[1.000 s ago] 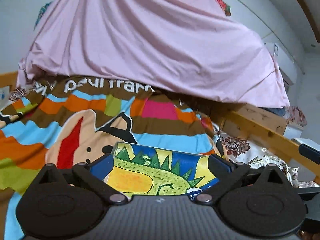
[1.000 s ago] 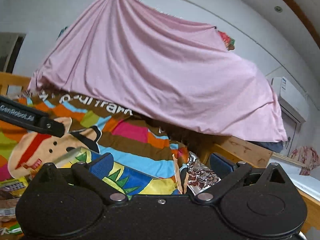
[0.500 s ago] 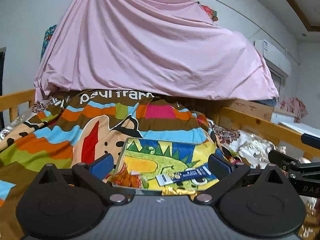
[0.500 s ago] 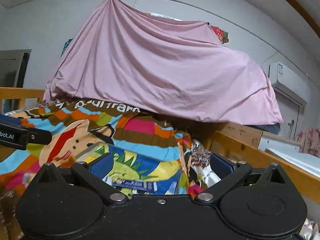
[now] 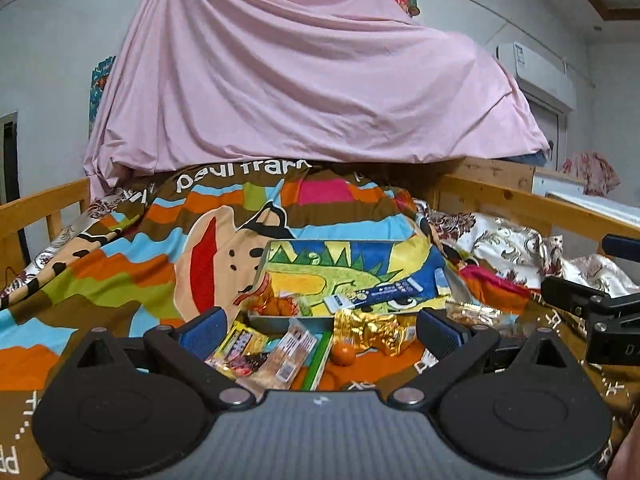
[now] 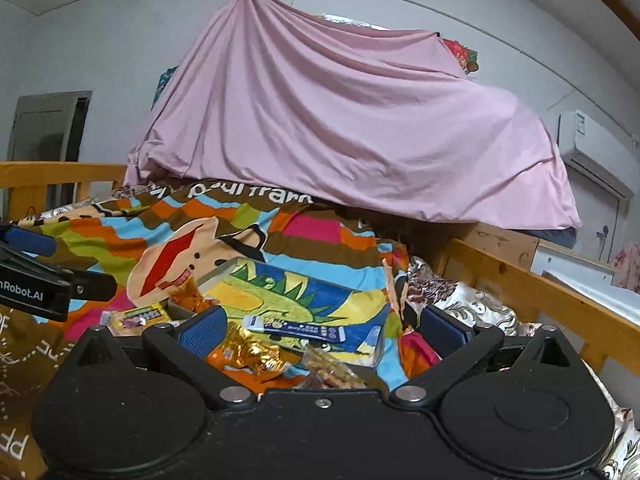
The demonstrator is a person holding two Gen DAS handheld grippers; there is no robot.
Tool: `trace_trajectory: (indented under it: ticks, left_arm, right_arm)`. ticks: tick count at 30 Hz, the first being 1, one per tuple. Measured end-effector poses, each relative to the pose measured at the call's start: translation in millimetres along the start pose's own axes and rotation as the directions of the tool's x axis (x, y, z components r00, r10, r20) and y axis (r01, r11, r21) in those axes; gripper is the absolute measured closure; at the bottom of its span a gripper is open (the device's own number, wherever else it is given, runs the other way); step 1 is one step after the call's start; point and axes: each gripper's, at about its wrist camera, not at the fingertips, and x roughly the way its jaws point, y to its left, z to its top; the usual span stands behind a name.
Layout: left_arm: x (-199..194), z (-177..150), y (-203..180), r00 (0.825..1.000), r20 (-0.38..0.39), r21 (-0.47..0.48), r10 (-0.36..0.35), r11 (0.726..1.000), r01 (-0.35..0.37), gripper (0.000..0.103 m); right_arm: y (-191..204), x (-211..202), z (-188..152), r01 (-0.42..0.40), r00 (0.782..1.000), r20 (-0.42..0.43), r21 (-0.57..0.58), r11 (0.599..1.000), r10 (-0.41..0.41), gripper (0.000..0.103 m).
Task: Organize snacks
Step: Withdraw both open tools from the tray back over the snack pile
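A shallow tin box with a green dinosaur picture (image 5: 320, 276) lies on the striped bedspread, also in the right wrist view (image 6: 288, 296). A blue snack bar (image 5: 380, 292) and an orange-wrapped snack (image 5: 276, 304) lie in it. In front of it lie a gold foil pack (image 5: 368, 330), a yellow pack (image 5: 240, 346), a clear pack of biscuits (image 5: 286, 356) and a small orange ball (image 5: 343, 354). My left gripper (image 5: 318, 330) is open and empty above these loose snacks. My right gripper (image 6: 320, 330) is open and empty, over the gold pack (image 6: 250, 350) and a nut pack (image 6: 332, 372).
A pink sheet (image 5: 312, 80) hangs over the far end of the bed. Wooden bed rails (image 5: 520, 200) run along both sides. The right gripper's body (image 5: 592, 308) shows at the right edge of the left wrist view. A floral quilt (image 5: 500, 240) lies bunched at the right.
Both grippers have pulled back from the dinosaur box and tilted down. The box now lies farther off, and the loose snacks in front of it have come into view.
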Motion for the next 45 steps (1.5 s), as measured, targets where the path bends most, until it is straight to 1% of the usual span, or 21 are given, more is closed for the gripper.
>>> trace_trajectory:
  ticks: [5,8,11,15,20,22,25,27,28,31,32,34,36,39,41,42,44,45]
  left_arm:
    - [-4,-5,1,0.999,-0.032,-0.001,0.018,1.000,-0.018,0.000]
    - [-2,-7,2,0.998,-0.057,-0.003,0.028,1.000,-0.028,0.000]
    - [1,-10,1,0.995,-0.091,-0.001,0.032,0.999,-0.032,0.000]
    - [4,-15,0,0.991,-0.131,0.013,0.043,0.999,-0.041,0.000]
    - [7,-15,-4,0.987,-0.153,0.028,0.050,0.999,-0.047,0.000]
    - [10,-16,-4,0.984,-0.171,0.028,0.053,0.998,-0.049,0.000]
    - [15,-16,-2,0.978,-0.197,0.016,0.062,0.998,-0.060,0.000]
    - [17,-16,0,0.977,-0.208,0.003,0.049,0.999,-0.050,0.000]
    - [19,-16,1,0.975,-0.218,-0.004,0.037,0.999,-0.039,0.000]
    - [33,-14,3,0.964,-0.266,-0.023,-0.011,1.000,0.005,0.000]
    - [38,-13,3,0.960,-0.278,-0.021,-0.022,1.000,0.017,0.000]
    - [48,-13,2,0.957,-0.289,-0.001,-0.028,1.000,0.029,0.000]
    - [57,-14,1,0.953,-0.302,0.026,-0.029,0.999,0.039,0.000]
    - [73,-15,3,0.940,-0.337,0.042,-0.053,0.997,0.071,0.000]
    - [83,-15,6,0.923,-0.370,0.028,-0.104,0.992,0.123,0.000]
    - [89,-15,7,0.910,-0.391,0.016,-0.136,0.988,0.155,0.000]
    - [103,-15,11,0.872,-0.440,-0.023,-0.215,0.973,0.229,0.000]
    - [108,-15,12,0.859,-0.452,-0.044,-0.241,0.968,0.249,0.000]
  right_arm:
    - [3,5,-1,-0.015,0.999,-0.035,-0.011,1.000,0.015,0.001]
    - [6,15,-4,-0.018,0.995,-0.101,-0.013,1.000,0.016,0.001]
    - [8,27,-9,-0.005,0.983,-0.183,-0.015,1.000,0.003,0.001]
    - [15,33,-16,-0.025,0.971,-0.240,-0.032,0.999,0.016,0.001]
    - [18,33,-16,-0.042,0.971,-0.238,-0.034,0.999,0.033,0.001]
    - [13,35,-14,-0.047,0.968,-0.248,-0.009,0.999,0.043,0.001]
    - [1,41,-11,-0.045,0.959,-0.278,0.059,0.997,0.060,0.001]
    - [-8,50,-14,-0.040,0.944,-0.321,0.114,0.993,0.075,0.001]
    - [-12,58,-16,-0.037,0.930,-0.357,0.142,0.989,0.086,0.001]
    - [-22,86,-31,0.003,0.866,-0.489,0.216,0.976,0.106,0.001]
    - [-24,92,-35,0.016,0.854,-0.509,0.230,0.973,0.106,0.001]
    - [-26,103,-40,0.031,0.840,-0.532,0.239,0.971,0.104,0.001]
    - [-24,111,-41,0.018,0.836,-0.540,0.211,0.977,0.102,0.001]
    - [-19,122,-42,-0.014,0.835,-0.544,0.127,0.992,0.081,0.001]
    - [-17,131,-44,-0.034,0.828,-0.557,0.068,0.997,0.067,0.001]
    - [-17,137,-46,-0.044,0.821,-0.567,0.043,0.998,0.060,0.001]
    - [-18,148,-50,-0.049,0.808,-0.588,0.010,0.999,0.045,0.001]
    - [-19,154,-52,-0.056,0.800,-0.598,0.005,0.998,0.048,0.001]
